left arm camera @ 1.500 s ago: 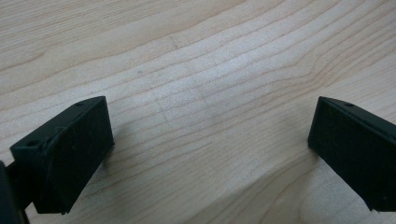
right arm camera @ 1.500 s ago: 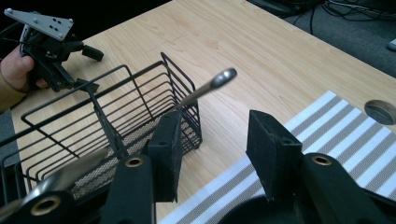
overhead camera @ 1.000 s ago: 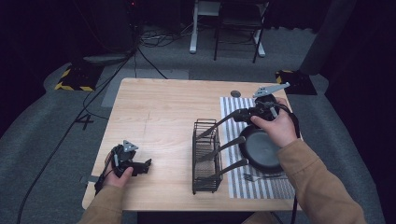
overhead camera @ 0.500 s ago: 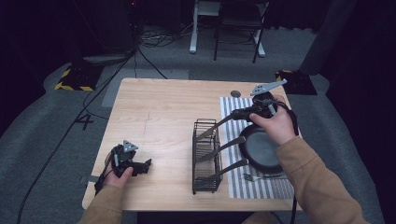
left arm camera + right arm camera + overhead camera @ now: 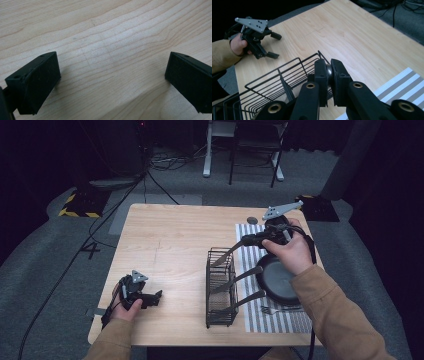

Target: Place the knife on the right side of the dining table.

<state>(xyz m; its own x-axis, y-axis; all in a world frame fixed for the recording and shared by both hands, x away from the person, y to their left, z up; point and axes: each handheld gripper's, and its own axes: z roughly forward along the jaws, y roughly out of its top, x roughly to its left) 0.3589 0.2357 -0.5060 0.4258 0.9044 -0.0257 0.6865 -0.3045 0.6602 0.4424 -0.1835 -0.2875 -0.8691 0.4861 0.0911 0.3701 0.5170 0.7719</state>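
- We see the right gripper (image 5: 250,240) up over the far right part of the desk (image 5: 170,245), its jaws clamped on the end of a utensil (image 5: 227,254) with a dull metal handle.
- That utensil runs on a slant: its gripped end is high and to the right, and its long axis drops leftward and toward us into the far end of the black wire rack (image 5: 221,287).
- In the right gripper view the jaws pinch a rounded metal tip (image 5: 328,71) between them, with the rack's wires (image 5: 274,85) right below.
- 2 more utensils lean out of the rack on the same slant, handles pointing up and right over the striped mat (image 5: 272,315).
- A dark round pan (image 5: 277,280) sits on that mat, just right of the rack, and a fork (image 5: 280,309) lies on the mat near its front edge.
- The right hand (image 5: 290,251) wraps the gripper from above, forearm in a tan sleeve coming in from the lower right, wrist bent so the jaws point left.
- Over on the near left corner, the left gripper (image 5: 150,299) rests low on the desk, held in the left hand (image 5: 127,307), pointing right.
- The left gripper view has its jaws wide apart over bare wood, nothing between them.
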